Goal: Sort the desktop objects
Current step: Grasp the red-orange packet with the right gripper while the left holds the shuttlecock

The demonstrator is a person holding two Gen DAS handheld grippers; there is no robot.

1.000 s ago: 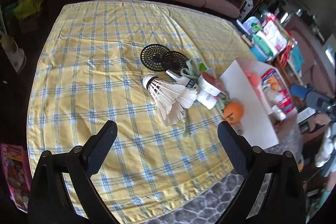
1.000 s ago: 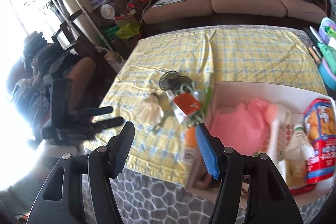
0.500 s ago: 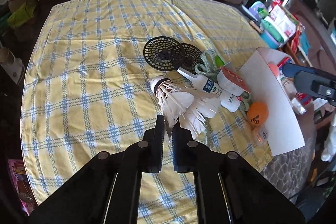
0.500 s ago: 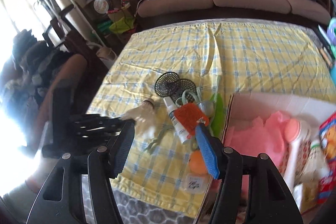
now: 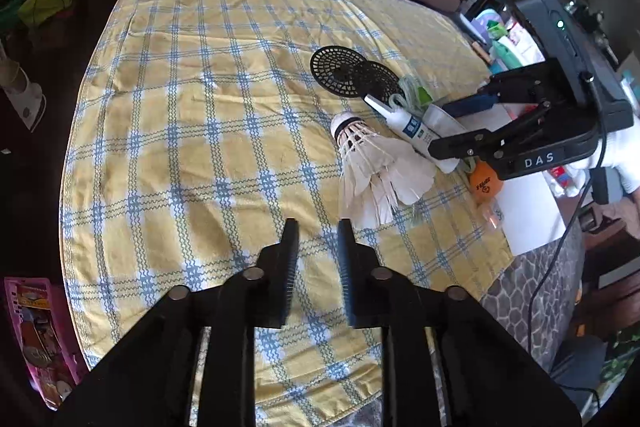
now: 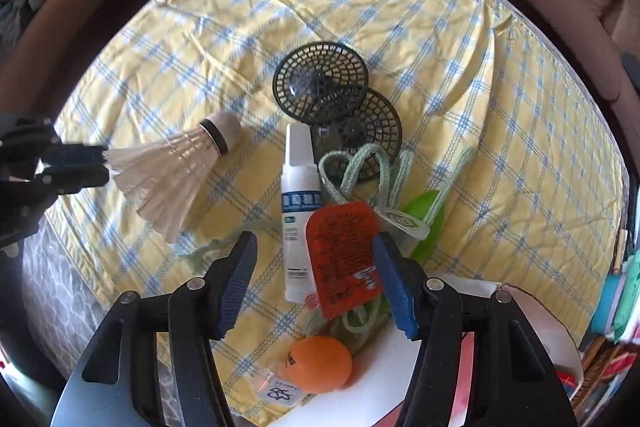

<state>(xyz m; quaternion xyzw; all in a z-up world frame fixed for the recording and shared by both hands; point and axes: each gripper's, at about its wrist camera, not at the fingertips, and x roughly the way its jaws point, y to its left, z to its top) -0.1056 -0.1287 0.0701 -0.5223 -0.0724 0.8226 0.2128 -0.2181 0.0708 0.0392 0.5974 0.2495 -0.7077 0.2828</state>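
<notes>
Left gripper (image 5: pixel 316 227) jaws slightly apart, empty, shuttlecock (image 5: pixel 372 163) just beyond at 1 o'clock. Right gripper (image 6: pixel 314 243) jaws wide apart, straddling white bottle (image 6: pixel 298 211) and red packet (image 6: pixel 344 259) on bench (image 6: pixel 200 27).

Yellow checked tablecloth (image 5: pixel 200 131) under clutter

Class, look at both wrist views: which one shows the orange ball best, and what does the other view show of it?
The right wrist view shows the orange ball best: it lies whole and close, below the open right gripper, with its black print visible. In the left wrist view the ball is small and partly hidden behind the right gripper's frame.
</notes>
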